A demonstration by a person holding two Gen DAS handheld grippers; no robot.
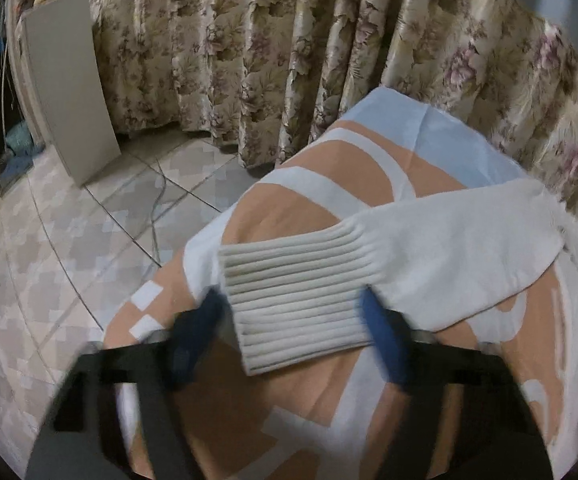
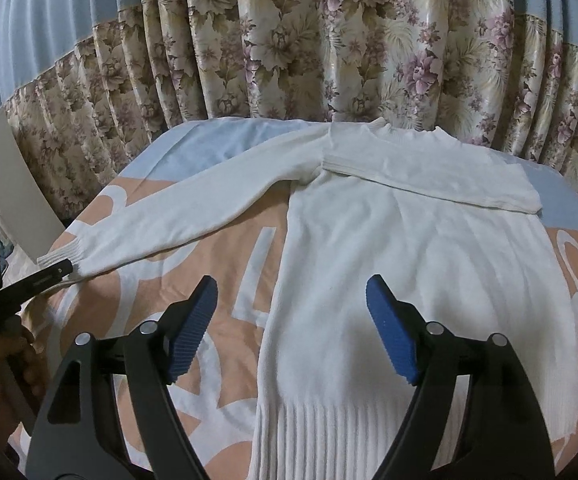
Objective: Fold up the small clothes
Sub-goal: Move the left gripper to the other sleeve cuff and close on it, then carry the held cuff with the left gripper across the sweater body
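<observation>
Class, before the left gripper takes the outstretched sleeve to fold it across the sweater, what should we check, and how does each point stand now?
1. Left gripper open: ok, jaws apart.
2. Ribbed cuff between its fingers: ok, it straddles the cuff.
3. Cuff gripped: not ok, not yet closed.
4. Other sleeve already folded across the chest: ok.
5. Right gripper clear of the fold path: not ok, it hangs open over the sweater body.
6. Sweater flat on the bedsheet: ok, minor wrinkles.
</observation>
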